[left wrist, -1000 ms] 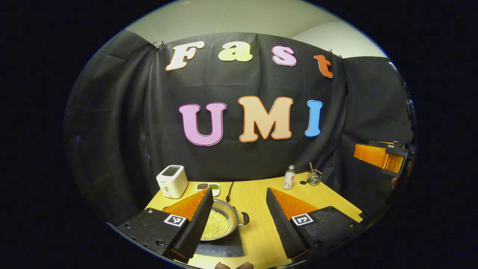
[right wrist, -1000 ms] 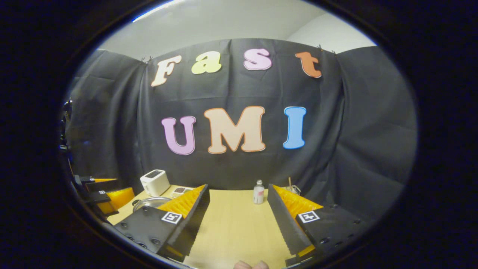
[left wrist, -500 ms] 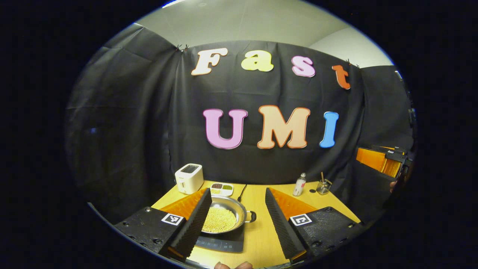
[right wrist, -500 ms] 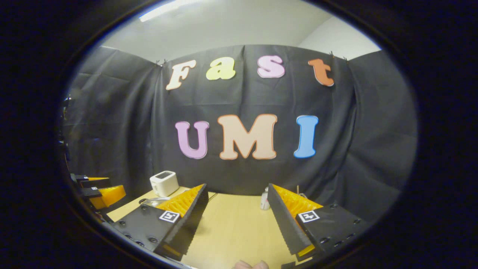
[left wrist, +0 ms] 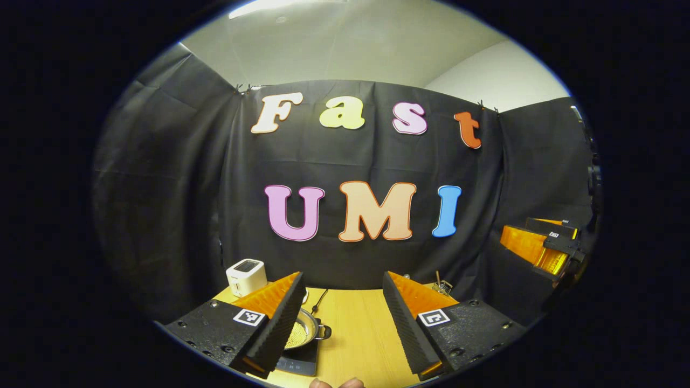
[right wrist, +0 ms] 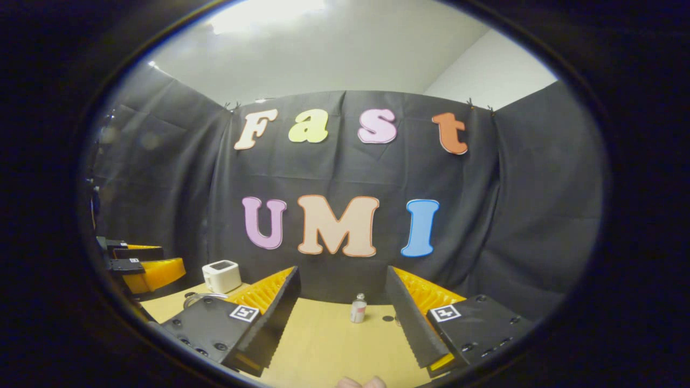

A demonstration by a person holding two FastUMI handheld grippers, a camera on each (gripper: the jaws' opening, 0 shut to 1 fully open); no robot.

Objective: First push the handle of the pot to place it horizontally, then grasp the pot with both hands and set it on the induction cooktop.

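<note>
A steel pot (left wrist: pixel 303 333) holding yellowish grains sits on the black induction cooktop (left wrist: pixel 299 365), low in the left gripper view, half hidden by one finger. Its small side handle (left wrist: pixel 324 332) points right. My left gripper (left wrist: pixel 342 279) hangs open above the table, back from the pot, with nothing between its fingers. My right gripper (right wrist: pixel 342 270) is also open and holds nothing, over the wooden table (right wrist: pixel 329 345). The pot's rim (right wrist: pixel 197 298) peeks out at the left of the right gripper view. Each gripper appears far off in the other's view: right gripper (left wrist: pixel 539 247), left gripper (right wrist: pixel 141 266).
A white toaster (left wrist: pixel 246 276) stands at the table's back left, with a black cable (left wrist: pixel 318 300) running behind the pot. A small bottle (right wrist: pixel 358 309) and a dark cap (right wrist: pixel 388 318) are at the back middle. A glass with sticks (left wrist: pixel 441 284) stands back right.
Both cameras have tipped upward and drawn back, so the table and pot sit lower and smaller in view. The pot stays on the cooktop. Both grippers remain open.
</note>
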